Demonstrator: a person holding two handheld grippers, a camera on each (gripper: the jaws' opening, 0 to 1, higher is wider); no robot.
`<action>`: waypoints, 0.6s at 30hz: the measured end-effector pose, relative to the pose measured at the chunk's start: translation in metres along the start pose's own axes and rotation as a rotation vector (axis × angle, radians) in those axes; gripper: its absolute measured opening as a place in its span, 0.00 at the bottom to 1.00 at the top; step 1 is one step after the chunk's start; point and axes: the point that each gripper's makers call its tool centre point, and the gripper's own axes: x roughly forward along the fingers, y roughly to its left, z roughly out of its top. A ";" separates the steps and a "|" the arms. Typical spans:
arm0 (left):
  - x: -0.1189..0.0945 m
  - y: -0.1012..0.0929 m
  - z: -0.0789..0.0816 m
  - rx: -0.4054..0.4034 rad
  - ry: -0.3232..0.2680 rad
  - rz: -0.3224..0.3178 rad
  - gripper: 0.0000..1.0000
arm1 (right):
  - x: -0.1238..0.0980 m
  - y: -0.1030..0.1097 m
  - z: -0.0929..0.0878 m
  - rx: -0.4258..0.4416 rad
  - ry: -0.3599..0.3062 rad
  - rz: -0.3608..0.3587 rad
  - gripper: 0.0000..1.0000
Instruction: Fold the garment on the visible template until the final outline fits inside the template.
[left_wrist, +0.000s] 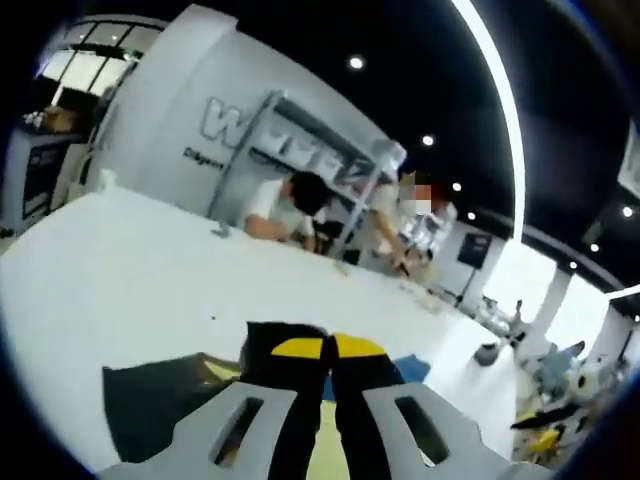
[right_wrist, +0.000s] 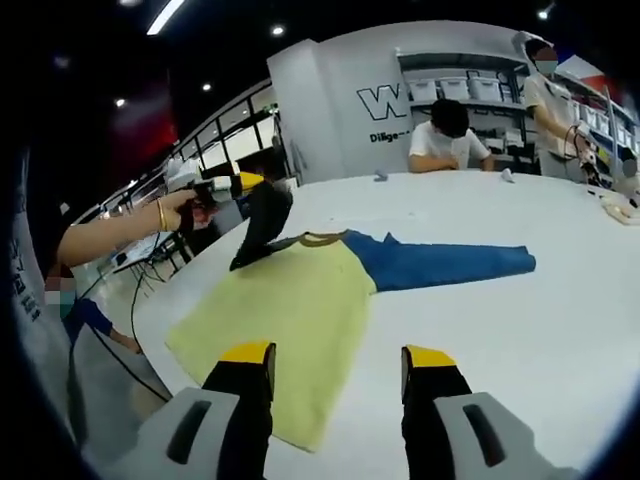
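The garment (right_wrist: 290, 305) lies flat on the white table (right_wrist: 520, 330): a pale yellow body, a brown collar, and a blue sleeve (right_wrist: 440, 262) stretched out to the right. Its dark sleeve (right_wrist: 262, 225) is lifted off the table at the far left, with my left gripper (right_wrist: 235, 185) shut on it, held by a person's hand. In the left gripper view the left gripper (left_wrist: 328, 347) has its yellow-tipped jaws pressed together, the dark sleeve (left_wrist: 150, 395) hanging to the left and a bit of blue (left_wrist: 410, 368) to the right. My right gripper (right_wrist: 338, 360) stands open over the garment's near hem.
Two people work at the table's far side (right_wrist: 450, 135) in front of a shelf rack (right_wrist: 470, 85). Small items (right_wrist: 615, 205) lie at the far right. The table's rounded edge (right_wrist: 150, 300) runs close to the garment's left side, with cables on the floor below.
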 end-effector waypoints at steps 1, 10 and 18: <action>0.002 -0.001 -0.005 -0.002 0.015 0.000 0.00 | 0.000 0.000 0.000 0.001 0.000 0.002 0.47; 0.017 -0.015 -0.093 0.221 0.275 0.013 0.00 | 0.003 0.013 -0.013 0.032 0.012 0.019 0.47; 0.017 -0.015 -0.139 0.578 0.474 0.022 0.05 | 0.001 0.019 -0.022 0.047 0.029 0.025 0.48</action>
